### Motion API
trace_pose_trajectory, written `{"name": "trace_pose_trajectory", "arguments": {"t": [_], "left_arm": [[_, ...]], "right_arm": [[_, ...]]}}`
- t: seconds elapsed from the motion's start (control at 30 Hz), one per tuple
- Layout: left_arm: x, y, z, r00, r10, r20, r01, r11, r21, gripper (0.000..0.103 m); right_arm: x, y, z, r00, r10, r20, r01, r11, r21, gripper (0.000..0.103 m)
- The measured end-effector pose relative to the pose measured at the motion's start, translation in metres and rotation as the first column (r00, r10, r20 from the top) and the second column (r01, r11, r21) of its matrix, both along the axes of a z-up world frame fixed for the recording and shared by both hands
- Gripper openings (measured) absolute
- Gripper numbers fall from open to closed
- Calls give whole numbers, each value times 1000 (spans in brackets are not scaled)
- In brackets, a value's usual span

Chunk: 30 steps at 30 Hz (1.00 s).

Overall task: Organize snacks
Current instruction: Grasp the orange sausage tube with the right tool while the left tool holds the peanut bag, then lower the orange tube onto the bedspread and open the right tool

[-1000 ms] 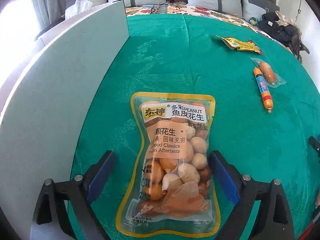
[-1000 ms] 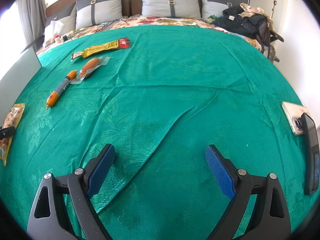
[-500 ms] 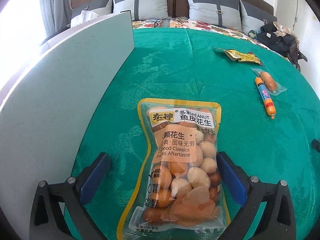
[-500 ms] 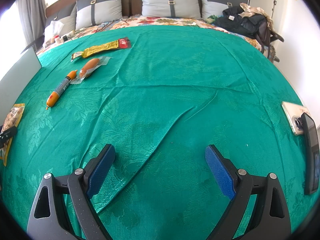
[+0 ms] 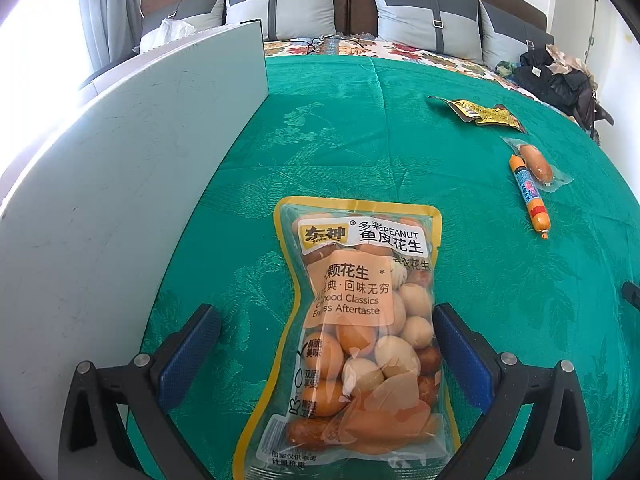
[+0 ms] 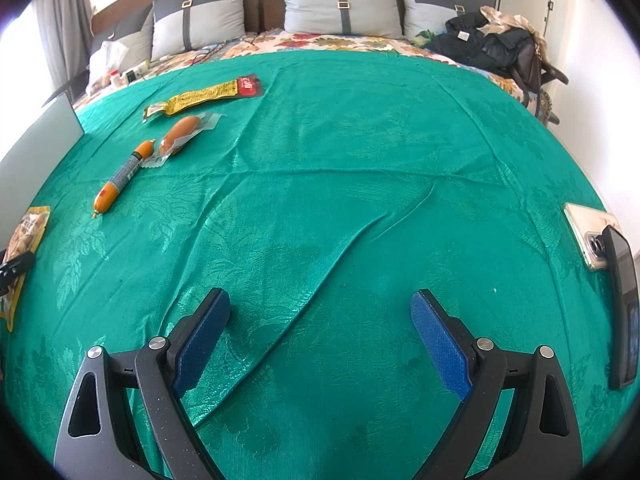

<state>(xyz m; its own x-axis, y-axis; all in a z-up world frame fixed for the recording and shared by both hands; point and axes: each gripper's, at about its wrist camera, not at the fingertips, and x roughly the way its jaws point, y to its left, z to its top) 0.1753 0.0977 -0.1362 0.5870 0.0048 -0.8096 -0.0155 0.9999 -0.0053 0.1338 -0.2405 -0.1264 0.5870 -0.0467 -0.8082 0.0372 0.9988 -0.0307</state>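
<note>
A yellow-edged clear bag of coated peanuts (image 5: 360, 320) lies flat on the green cloth, its lower half between the wide-apart fingers of my left gripper (image 5: 326, 320), which is open and not squeezing it. Further right lie an orange sausage stick (image 5: 530, 196), a wrapped sausage (image 5: 538, 160) and a yellow and red snack packet (image 5: 480, 112). In the right wrist view my right gripper (image 6: 320, 320) is open over bare cloth. There the sausage stick (image 6: 122, 176), wrapped sausage (image 6: 180, 132), snack packet (image 6: 208, 94) and the peanut bag's edge (image 6: 28, 232) lie far to the left.
A pale grey board (image 5: 120, 200) stands along the left side of the cloth, right beside the peanut bag. Two phones (image 6: 600, 248) lie at the right edge. Pillows (image 6: 340, 4) line the back, and dark clothes (image 6: 492, 44) are piled at the back right.
The left gripper has drawn back and tilted up, so the peanut bag sits lower and more of the bed shows. The right gripper has not moved.
</note>
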Motion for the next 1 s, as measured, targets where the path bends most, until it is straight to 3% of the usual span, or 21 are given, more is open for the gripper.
{"name": "trace_pose_trajectory", "arguments": {"t": [0.07,0.17,0.27,0.4,0.53,0.67,0.7,0.8,0.87,0.93,1.0], "left_arm": [[0,0,0,1000,0,0,0,1000,0,103],[0,0,0,1000,0,0,0,1000,0,103],[0,0,0,1000,-1,0,1,1000,0,103],[0,-1,0,1000,-1,0,1,1000,0,103],[0,0,0,1000,-1,0,1,1000,-1,103],[0,0,0,1000,-1,0,1,1000,0,103],[0,0,0,1000,-1,0,1,1000,-1,103],[0,0,0,1000,-1,0,1,1000,-1,103],[0,-1,0,1000,-1,0,1,1000,-1,103],[0,0,0,1000,-1,0,1,1000,-1,103],[0,-1,0,1000,-1,0,1,1000,-1,103]], "right_arm": [[0,8,0,1000,-22,-20,22,1000,7,94],[12,40,5,992,91,-86,-84,994,76,92],[34,78,18,980,179,-82,-164,973,163,91],[81,118,25,977,188,-104,-157,955,253,90],[117,145,15,973,150,-173,-108,967,230,90],[127,158,0,968,113,-225,-68,978,198,86],[125,161,1,973,105,-204,-71,983,168,85],[123,169,1,977,94,-191,-82,994,68,67],[120,168,3,980,100,-174,-97,995,24,25],[117,160,5,978,115,-173,-108,993,47,17],[110,151,6,973,146,-178,-136,988,69,17]]}}
